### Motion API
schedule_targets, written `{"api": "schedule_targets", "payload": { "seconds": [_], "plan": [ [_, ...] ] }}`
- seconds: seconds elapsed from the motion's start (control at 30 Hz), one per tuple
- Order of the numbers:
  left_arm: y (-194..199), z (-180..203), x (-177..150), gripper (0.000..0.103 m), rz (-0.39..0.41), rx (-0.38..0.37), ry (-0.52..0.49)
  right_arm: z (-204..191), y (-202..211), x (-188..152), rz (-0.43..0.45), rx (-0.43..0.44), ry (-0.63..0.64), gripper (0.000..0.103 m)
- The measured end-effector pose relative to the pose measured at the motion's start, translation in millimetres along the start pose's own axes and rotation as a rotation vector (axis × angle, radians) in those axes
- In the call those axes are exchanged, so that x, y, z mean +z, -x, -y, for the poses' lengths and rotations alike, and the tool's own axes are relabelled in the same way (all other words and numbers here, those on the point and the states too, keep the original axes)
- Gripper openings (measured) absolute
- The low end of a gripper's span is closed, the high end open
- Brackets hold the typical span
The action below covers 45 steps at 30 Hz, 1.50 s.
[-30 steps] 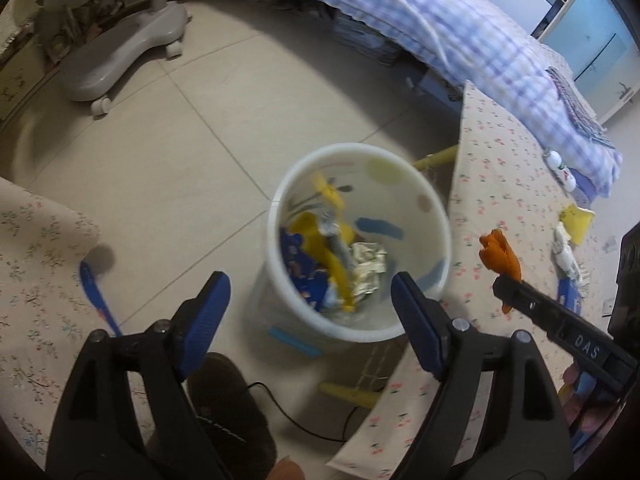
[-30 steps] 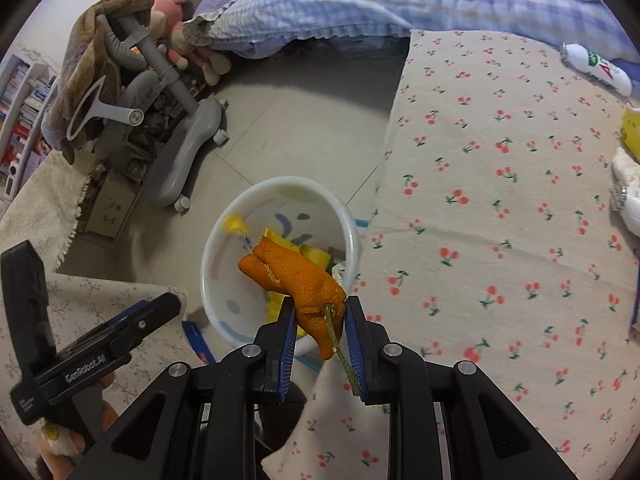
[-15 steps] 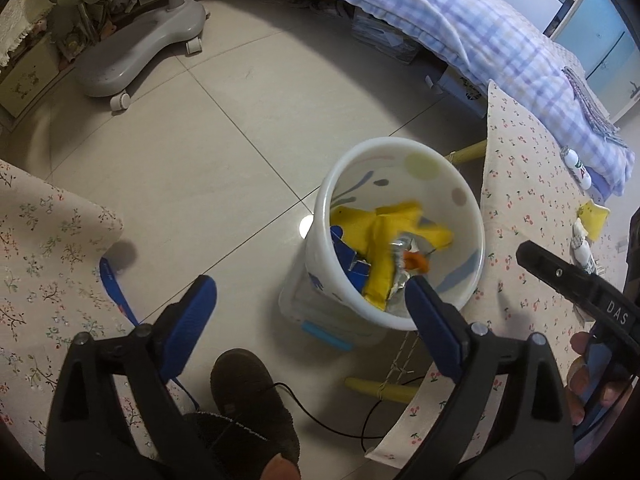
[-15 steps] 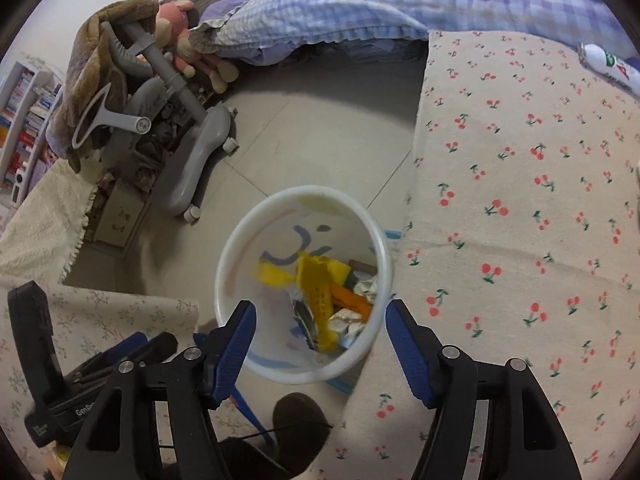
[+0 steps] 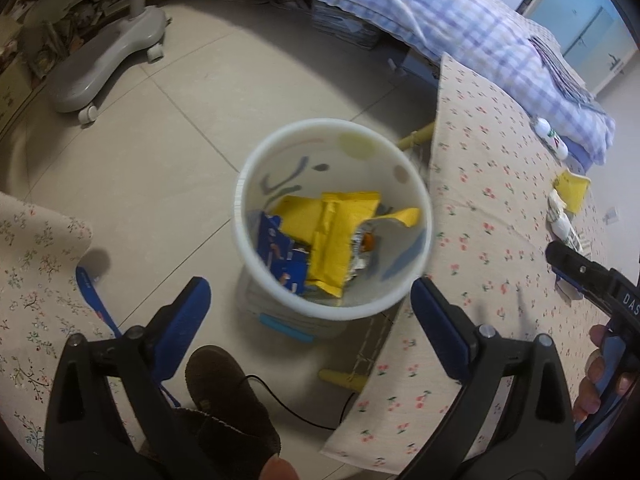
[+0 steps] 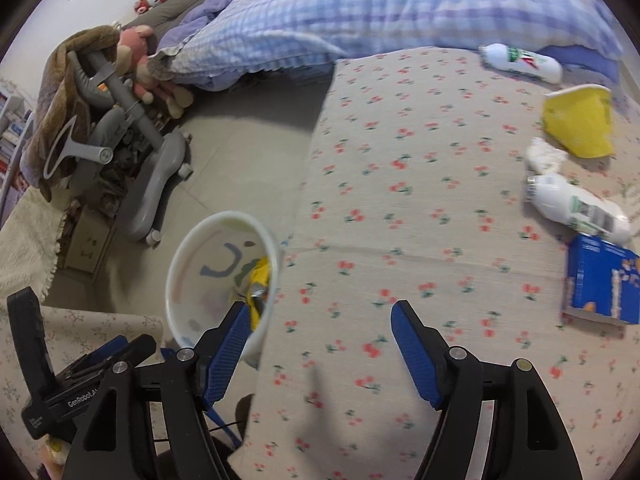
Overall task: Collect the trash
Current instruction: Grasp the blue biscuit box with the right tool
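Because the white bin (image 5: 334,216) stands on the floor right against the edge of the cherry-print table (image 6: 432,240), anything picked off the cloth needs only a short carry to be dropped over its rim. It already holds yellow wrappers (image 5: 336,236), a blue packet (image 5: 280,252) and a scrap of orange peel (image 5: 369,242), so part of the job looks done.

Both tools are empty. The left gripper (image 5: 310,312) hangs above the bin with its jaws spread wide on either side of the rim, touching nothing; held there, its camera looks straight down into the trash. The right gripper (image 6: 320,340) is also spread wide and carries nothing, and it points out over the tabletop, which suggests it is lined up for the next pick.

What is left to collect lies well apart from the bin, at the far side of the table: a yellow paper cup (image 6: 578,126) on its side, a crumpled white tissue (image 6: 546,156) just beside it, a small white bottle (image 6: 576,208) lying flat, a blue box (image 6: 600,280) near that bottle, and a second white bottle (image 6: 520,62) by the quilt (image 6: 360,4). The blue box is nearest the right gripper and lies flat, so its edge may be awkward to pinch.
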<state>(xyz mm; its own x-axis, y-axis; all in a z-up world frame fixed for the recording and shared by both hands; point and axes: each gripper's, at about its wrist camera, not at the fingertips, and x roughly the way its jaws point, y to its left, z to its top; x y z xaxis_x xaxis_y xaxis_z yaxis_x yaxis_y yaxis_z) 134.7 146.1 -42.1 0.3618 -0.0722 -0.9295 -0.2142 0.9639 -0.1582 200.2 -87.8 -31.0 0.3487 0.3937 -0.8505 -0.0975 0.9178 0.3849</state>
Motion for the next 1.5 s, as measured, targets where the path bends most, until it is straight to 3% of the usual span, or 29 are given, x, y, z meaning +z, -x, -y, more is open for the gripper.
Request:
{"api": "schedule_targets", "payload": {
  "seconds": [0.6, 0.8, 0.9, 0.97, 1.03, 1.27, 1.43, 1.5],
  "plan": [
    [-13.7, 101.1, -1.8, 0.100, -0.033, -0.053, -0.133, 154.1, 86.2, 0.1, 0.083, -0.172, -0.197, 0.086],
    [-20.0, 127.8, -2.7, 0.102, -0.041, -0.060, -0.176, 195.4, 86.1, -1.8, 0.061, -0.221, -0.262, 0.091],
    [-23.3, 135.8, -3.6, 0.102, -0.045, -0.057, -0.194, 203.5, 76.5, -2.3, 0.037, -0.199, -0.283, 0.092],
    [-25.0, 138.7, -4.2, 0.102, -0.049, -0.054, -0.203, 204.0, 70.8, -2.1, 0.033, -0.174, -0.300, 0.103],
    [-26.2, 140.8, -4.8, 0.102, -0.053, -0.054, -0.206, 200.1, 66.0, -1.8, 0.032, -0.164, -0.301, 0.103],
    [-27.8, 144.7, -7.9, 0.102, -0.061, -0.054, -0.217, 181.2, 36.0, 0.2, -0.024, -0.294, -0.226, 0.103],
    [-29.1, 147.6, -11.6, 0.102, -0.065, -0.044, -0.232, 185.9, 16.0, -3.3, -0.091, -0.339, -0.254, 0.103],
    [-29.0, 149.8, -12.8, 0.102, -0.065, -0.041, -0.239, 189.6, 16.3, -6.1, -0.088, -0.349, -0.266, 0.095]
  ]
}}
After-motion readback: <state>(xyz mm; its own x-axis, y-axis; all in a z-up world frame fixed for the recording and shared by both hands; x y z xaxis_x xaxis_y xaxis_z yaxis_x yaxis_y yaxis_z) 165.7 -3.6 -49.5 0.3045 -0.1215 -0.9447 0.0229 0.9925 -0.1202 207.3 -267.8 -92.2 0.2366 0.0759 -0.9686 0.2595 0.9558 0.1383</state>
